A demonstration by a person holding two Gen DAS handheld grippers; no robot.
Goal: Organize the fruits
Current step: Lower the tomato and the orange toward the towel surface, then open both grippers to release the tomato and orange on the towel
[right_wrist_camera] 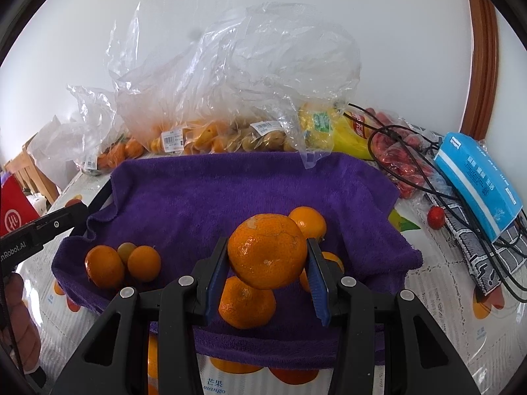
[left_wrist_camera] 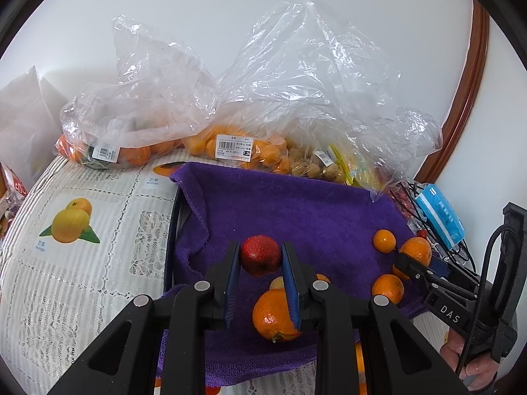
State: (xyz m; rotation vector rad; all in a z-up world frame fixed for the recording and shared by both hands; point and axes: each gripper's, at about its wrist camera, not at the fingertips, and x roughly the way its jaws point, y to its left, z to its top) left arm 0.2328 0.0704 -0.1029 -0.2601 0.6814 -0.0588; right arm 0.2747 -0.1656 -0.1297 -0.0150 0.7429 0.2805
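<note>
The left gripper (left_wrist_camera: 260, 260) is clamped on a small red fruit (left_wrist_camera: 260, 259), its blue pads pressing both sides, held above the purple towel (left_wrist_camera: 296, 207) toward that towel's near-left part. The right gripper (right_wrist_camera: 267, 256) is closed around a large orange (right_wrist_camera: 267, 251) — lifted over the near-right part of the same towel, with another orange (right_wrist_camera: 247, 302) lying directly below it and two more (right_wrist_camera: 308, 223) just behind and to the right of the fingers. In the right wrist view a cluster of two oranges (right_wrist_camera: 104, 266) and a small greenish-brown fruit (right_wrist_camera: 126, 250) sits by the towel's left edge, close to where the cloth folds up. The towel's middle and far half are bare purple cloth, the widest free stretch on the table (left_wrist_camera: 82, 263). Its far edge is crowded: clear plastic bags (left_wrist_camera: 296, 82) of small oranges and pale round fruit lie against it, one bag's loose corner draping over the far-right rim. Off the right edge lie a blue tissue pack (right_wrist_camera: 477, 177), black cables (right_wrist_camera: 411, 171), a bag of red fruit (right_wrist_camera: 408, 168) and one loose red fruit (right_wrist_camera: 436, 217) on the lace tablecloth. The left edge rises over a dark rim — beyond it the printed cloth is free of objects up to the bags at the back.
</note>
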